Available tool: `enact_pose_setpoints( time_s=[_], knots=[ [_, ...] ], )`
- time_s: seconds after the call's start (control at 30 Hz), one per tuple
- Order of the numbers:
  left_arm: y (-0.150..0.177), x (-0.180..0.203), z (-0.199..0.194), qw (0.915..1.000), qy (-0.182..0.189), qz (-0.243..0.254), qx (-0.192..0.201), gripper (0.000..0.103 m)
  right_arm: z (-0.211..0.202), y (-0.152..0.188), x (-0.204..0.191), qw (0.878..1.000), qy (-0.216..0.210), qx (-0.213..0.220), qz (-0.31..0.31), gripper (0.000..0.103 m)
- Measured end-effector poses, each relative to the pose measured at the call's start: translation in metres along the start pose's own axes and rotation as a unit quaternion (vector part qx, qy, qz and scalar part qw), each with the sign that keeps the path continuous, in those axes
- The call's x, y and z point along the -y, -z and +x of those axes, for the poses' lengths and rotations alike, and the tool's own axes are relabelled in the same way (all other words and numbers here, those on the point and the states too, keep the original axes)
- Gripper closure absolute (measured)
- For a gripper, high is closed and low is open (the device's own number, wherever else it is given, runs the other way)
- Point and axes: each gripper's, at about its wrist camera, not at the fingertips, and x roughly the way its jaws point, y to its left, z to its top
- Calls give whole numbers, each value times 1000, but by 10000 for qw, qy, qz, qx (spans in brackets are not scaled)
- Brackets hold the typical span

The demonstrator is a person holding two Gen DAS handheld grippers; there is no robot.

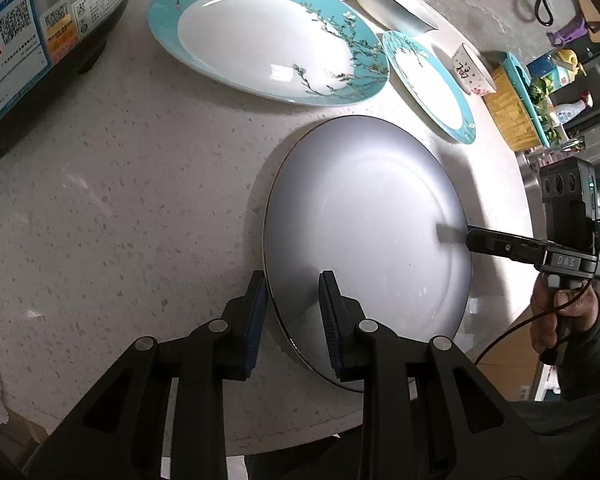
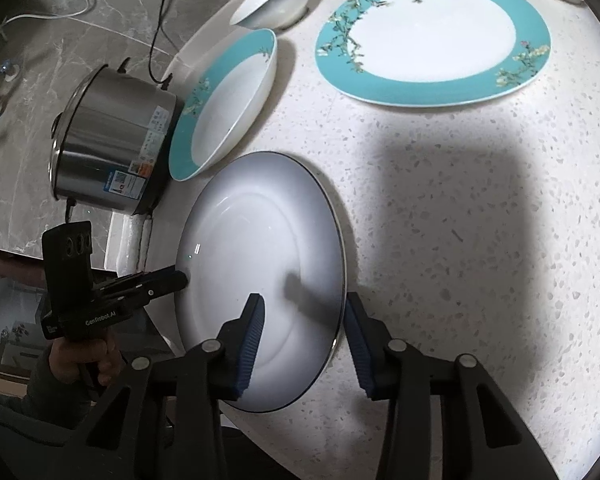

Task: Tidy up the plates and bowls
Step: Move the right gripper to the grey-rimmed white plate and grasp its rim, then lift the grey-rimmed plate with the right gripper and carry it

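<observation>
Lettering "DAS" marks the right gripper [image 1: 470,240], "GenRobot.AI" the left gripper [image 2: 182,278]. Both straddle the white plate's [image 1: 364,232] rim, jaws narrow, contact unclear.

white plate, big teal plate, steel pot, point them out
white plate [image 1: 364,216], left wrist view, its centre
big teal plate [image 1: 260,36], left wrist view, its white middle
steel pot [image 2: 112,136], right wrist view, its side wall
</observation>
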Motion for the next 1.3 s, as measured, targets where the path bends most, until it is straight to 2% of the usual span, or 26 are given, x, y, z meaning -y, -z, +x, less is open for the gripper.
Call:
enact_pose_setpoints(
  time_s=[0.03,0.07,0.1,0.47,0.63,1.1,1.3],
  knots=[
    [0,-1,0,10000,-44,-8,14,78,1,-1,0,9999,124,-48,26,79],
    [-1,0,-1,10000,-95,7,17,78,1,-2,2,9997,236,-101,59,85],
    [-2,0,-1,9999,-106,27,4,79,2,-3,3,9996,228,-136,96,86],
    [-2,5,-3,9996,-284,-50,37,81,1,-3,-1,9989,435,-179,43,85],
    [1,17,-5,9995,-288,111,72,82,-4,1,3,9987,473,-147,81,85],
    [11,83,6,9984,-173,545,-51,82,-50,15,31,9967,740,183,270,85],
    [8,114,10,9981,-82,607,-111,83,-70,21,47,9957,710,267,525,85]
  ],
)
